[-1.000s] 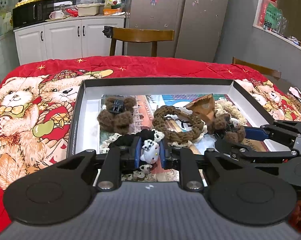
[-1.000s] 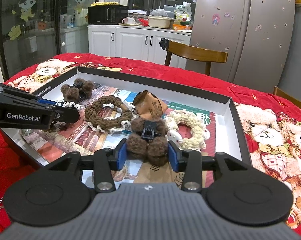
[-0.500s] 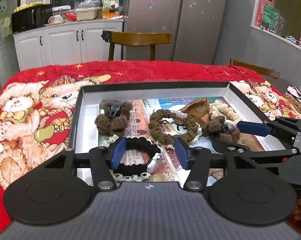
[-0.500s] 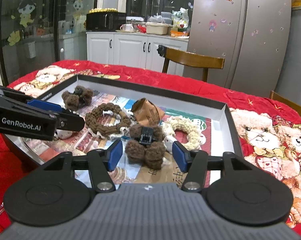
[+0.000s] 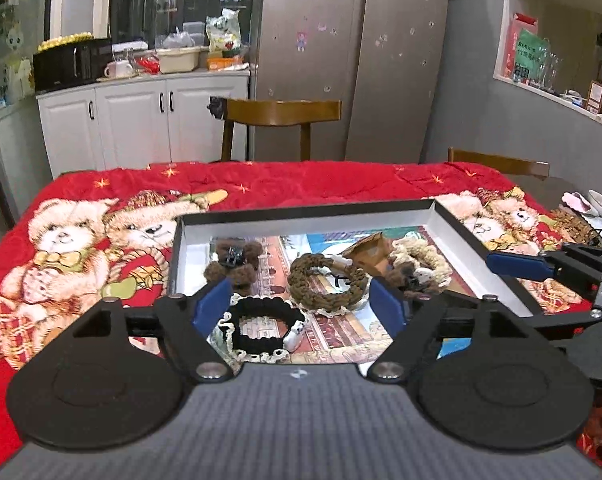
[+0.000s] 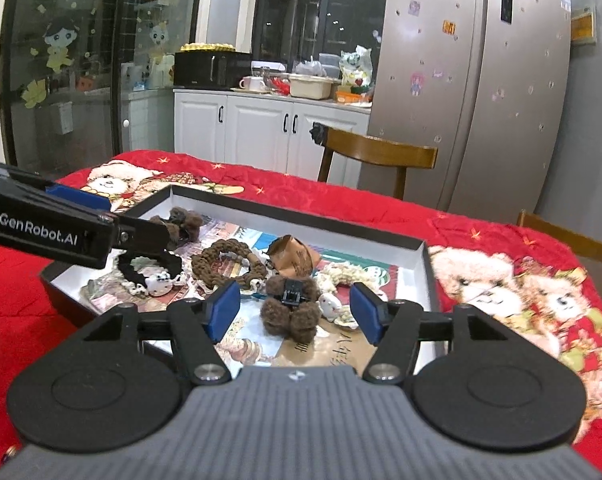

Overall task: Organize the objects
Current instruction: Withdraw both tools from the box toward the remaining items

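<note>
A shallow black box (image 5: 453, 222) (image 6: 301, 218) lies on the red bear blanket and holds hair accessories. My left gripper (image 5: 301, 308) is open and empty, raised above a black scrunchie with a white charm (image 5: 263, 330) (image 6: 151, 270). My right gripper (image 6: 295, 312) is open and empty, above a brown fuzzy bow clip (image 6: 291, 308) (image 5: 411, 278). A second brown bow clip (image 5: 233, 262) (image 6: 183, 222), a brown braided scrunchie (image 5: 327, 282) (image 6: 227, 262), a cream scrunchie (image 5: 419, 254) (image 6: 343, 274) and a brown paper piece (image 5: 371, 248) (image 6: 293, 258) also lie in the box.
A wooden chair (image 5: 281, 114) (image 6: 377, 156) stands behind the table, another chair (image 5: 499, 164) at the right. White cabinets (image 5: 141, 120) and a steel fridge (image 5: 357, 60) are further back. Small items (image 5: 581, 212) lie at the table's right edge.
Both grippers let go: the left released the black scrunchie, the right the brown bow clip. Both opened wide and drew back and up from the box.
</note>
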Motion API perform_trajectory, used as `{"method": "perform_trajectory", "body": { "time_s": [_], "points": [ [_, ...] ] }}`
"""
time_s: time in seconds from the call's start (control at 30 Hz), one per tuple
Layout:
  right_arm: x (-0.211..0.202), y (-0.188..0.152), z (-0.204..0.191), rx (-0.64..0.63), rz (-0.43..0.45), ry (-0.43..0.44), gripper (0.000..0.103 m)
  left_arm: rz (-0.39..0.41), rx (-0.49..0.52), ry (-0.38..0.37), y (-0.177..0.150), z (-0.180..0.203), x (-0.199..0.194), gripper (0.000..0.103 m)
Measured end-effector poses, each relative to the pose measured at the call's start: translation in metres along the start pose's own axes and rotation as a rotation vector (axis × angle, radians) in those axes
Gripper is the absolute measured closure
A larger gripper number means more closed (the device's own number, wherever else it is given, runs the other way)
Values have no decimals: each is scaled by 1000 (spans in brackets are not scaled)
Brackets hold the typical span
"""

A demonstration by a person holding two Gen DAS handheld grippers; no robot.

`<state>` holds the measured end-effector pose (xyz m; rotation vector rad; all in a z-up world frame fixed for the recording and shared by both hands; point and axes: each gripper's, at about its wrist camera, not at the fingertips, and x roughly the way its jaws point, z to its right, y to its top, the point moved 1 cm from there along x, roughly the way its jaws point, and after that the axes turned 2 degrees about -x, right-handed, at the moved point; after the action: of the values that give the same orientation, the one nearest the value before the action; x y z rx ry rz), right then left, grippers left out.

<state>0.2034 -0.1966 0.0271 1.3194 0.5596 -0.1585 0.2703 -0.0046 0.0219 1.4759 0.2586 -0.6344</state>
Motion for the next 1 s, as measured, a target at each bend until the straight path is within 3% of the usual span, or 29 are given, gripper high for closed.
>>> {"method": "perform_trajectory", "body": {
  "time_s": [0.4,0.63,0.73,0.83,1.0],
  "points": [
    [-83,-13,2,43,-6,73,25,-11,106,36,-17,10,-66,18],
    [-112,-43,-39,-50,-33,165,24,-78,110,28,-54,-7,-91,18],
    [-119,-61,-66,-162,-39,226,24,-100,106,23,-73,-14,-97,18],
    [-120,-74,-91,-281,-16,255,33,-135,85,-1,-90,-19,-97,18],
    [-106,-83,-107,-331,-39,321,46,-165,77,-22,-105,-18,-92,18]
  ]
}}
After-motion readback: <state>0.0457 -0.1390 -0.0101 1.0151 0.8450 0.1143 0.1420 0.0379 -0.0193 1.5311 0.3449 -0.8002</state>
